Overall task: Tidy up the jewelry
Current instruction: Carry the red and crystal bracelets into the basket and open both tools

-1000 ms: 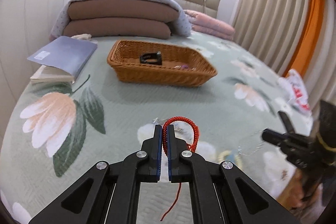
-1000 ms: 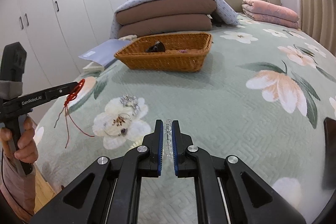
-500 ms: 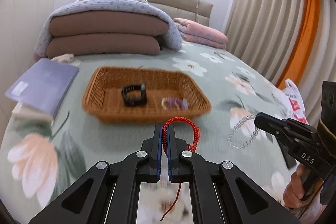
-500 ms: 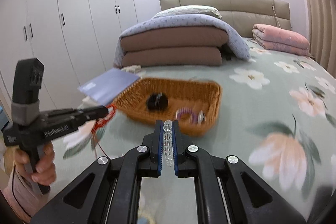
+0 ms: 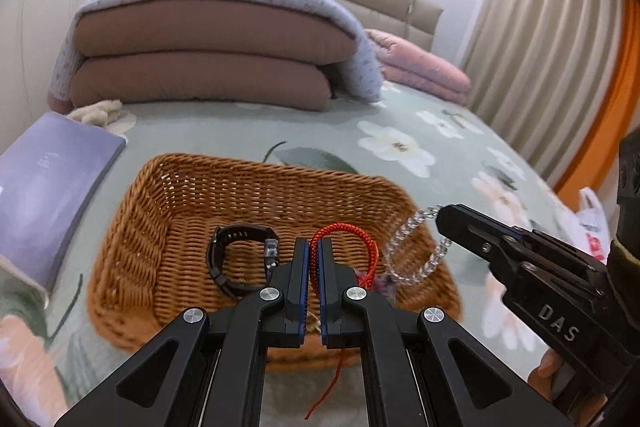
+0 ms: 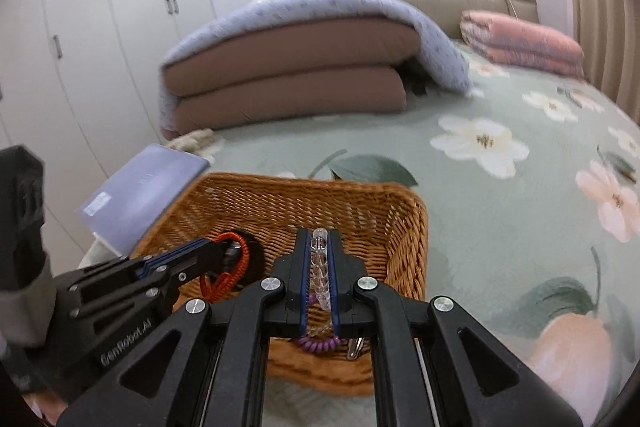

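A brown wicker basket (image 5: 168, 211) sits on the floral bedspread; it also shows in the right wrist view (image 6: 404, 227). My left gripper (image 5: 314, 247) is shut on a red braided cord bracelet (image 5: 366, 243) and holds it over the basket. My right gripper (image 6: 320, 239) is shut on a clear bead bracelet (image 6: 320, 263), also over the basket; its loop hangs in the left wrist view (image 5: 404, 251). A black watch (image 5: 236, 259) lies in the basket. A purple coil band (image 6: 318, 343) lies under my right gripper.
A grey-blue book (image 5: 52, 187) lies left of the basket. Folded brown quilts under a blue blanket (image 5: 208, 59) are stacked behind it. Pink bedding (image 5: 420, 67) lies at the back right. Curtains (image 5: 540, 27) hang on the right. White wardrobes (image 6: 100, 47) stand on the left.
Both grippers have moved forward over the bed and now hang above the basket, each still holding its bracelet. The basket looks much nearer in both views.
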The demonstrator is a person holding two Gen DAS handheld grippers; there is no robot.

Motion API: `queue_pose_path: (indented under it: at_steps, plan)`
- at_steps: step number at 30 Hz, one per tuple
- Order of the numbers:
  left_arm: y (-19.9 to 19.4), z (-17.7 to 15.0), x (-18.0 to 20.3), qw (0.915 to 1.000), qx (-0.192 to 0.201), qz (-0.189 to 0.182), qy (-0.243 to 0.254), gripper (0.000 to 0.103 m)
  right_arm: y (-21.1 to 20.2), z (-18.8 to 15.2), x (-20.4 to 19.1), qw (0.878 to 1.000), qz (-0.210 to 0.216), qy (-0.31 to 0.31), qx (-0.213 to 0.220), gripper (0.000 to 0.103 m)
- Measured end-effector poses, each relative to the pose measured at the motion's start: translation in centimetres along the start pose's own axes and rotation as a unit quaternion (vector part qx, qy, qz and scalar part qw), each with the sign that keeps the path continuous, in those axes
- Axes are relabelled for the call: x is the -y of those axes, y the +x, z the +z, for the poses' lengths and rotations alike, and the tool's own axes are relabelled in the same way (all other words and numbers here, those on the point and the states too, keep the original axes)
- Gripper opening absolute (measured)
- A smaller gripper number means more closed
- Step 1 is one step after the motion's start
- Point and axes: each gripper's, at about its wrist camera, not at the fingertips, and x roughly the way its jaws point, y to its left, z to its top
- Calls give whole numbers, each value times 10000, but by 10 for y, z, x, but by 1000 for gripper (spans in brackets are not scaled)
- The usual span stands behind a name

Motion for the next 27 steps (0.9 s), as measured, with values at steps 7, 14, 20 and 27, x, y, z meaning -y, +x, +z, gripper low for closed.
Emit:
queue_pose_path:
  at_steps: [7,14,20,27]
  plan:
    - [27,-9,-6,9988,-186,447,-78,22,-10,-13,15,9998,-131,88,80,47]
    - [-21,-16,-4,9960,337,820,121,57,-69,-36,10,9992,117,159,347,60]
    - [-104,-38,-4,9906,1015,894,189,58,-121,-77,-1,9975,436,267,478,67]
    - [-175,-90,-17,9881,1263,864,-144,58,-159,-144,-24,9990,162,-109,400,67]
